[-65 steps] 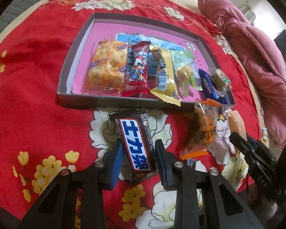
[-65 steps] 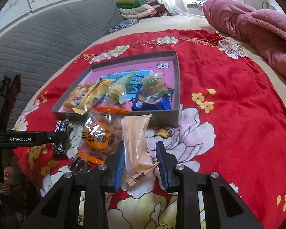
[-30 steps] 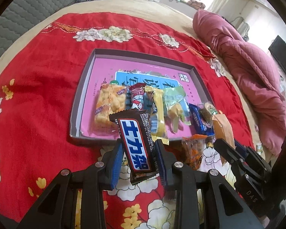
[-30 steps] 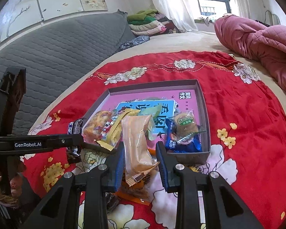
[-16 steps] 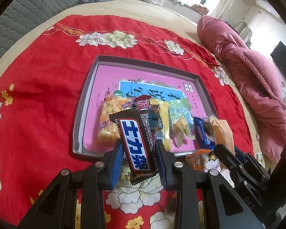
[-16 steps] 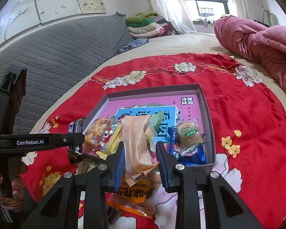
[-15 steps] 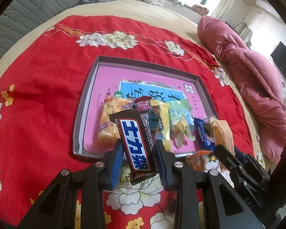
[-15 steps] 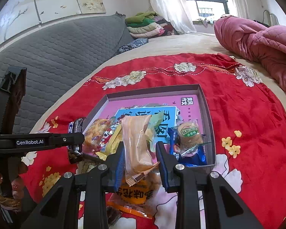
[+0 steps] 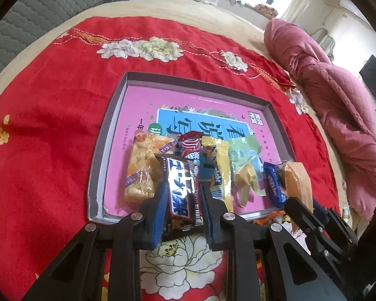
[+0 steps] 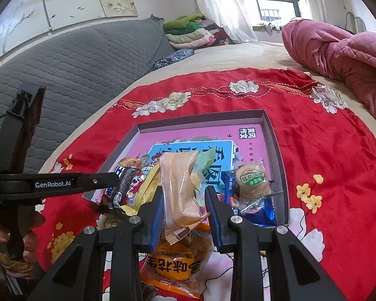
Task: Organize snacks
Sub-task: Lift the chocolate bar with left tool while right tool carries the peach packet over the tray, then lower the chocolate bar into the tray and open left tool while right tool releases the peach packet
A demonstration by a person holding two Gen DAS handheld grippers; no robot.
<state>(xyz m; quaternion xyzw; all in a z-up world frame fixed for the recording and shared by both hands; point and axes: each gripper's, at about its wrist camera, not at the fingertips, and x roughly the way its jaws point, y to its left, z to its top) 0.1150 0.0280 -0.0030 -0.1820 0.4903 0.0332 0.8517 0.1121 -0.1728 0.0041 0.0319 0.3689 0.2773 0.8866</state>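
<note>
A dark chocolate bar (image 9: 180, 190) with a blue label stands between the blue pads of my left gripper (image 9: 181, 195). Its jaws are closing on the bar, which hangs over the near edge of the grey tray (image 9: 107, 135) with the pink floor. In the right wrist view that bar (image 10: 124, 178) shows at the left. My right gripper (image 10: 184, 200) is shut on a tan snack packet (image 10: 180, 188), held above the tray's near wall (image 10: 275, 145). Inside the tray lie a yellow puffed snack (image 9: 143, 168), a yellow packet (image 9: 220, 165), a green packet (image 9: 245, 160) and a blue packet (image 9: 273, 185).
An orange packet (image 10: 178, 266) lies on the red flowered cloth (image 9: 50, 125) below my right gripper. A round cake in clear wrap (image 10: 253, 183) sits in the tray's right corner. A pink quilt (image 9: 338, 105) is bunched at the right, a grey headboard (image 10: 75, 62) at the left.
My left gripper has moved forward, so the chocolate bar now hangs over the tray's near edge and the snacks there. The bar looks squeezed narrower. The right gripper has stayed put.
</note>
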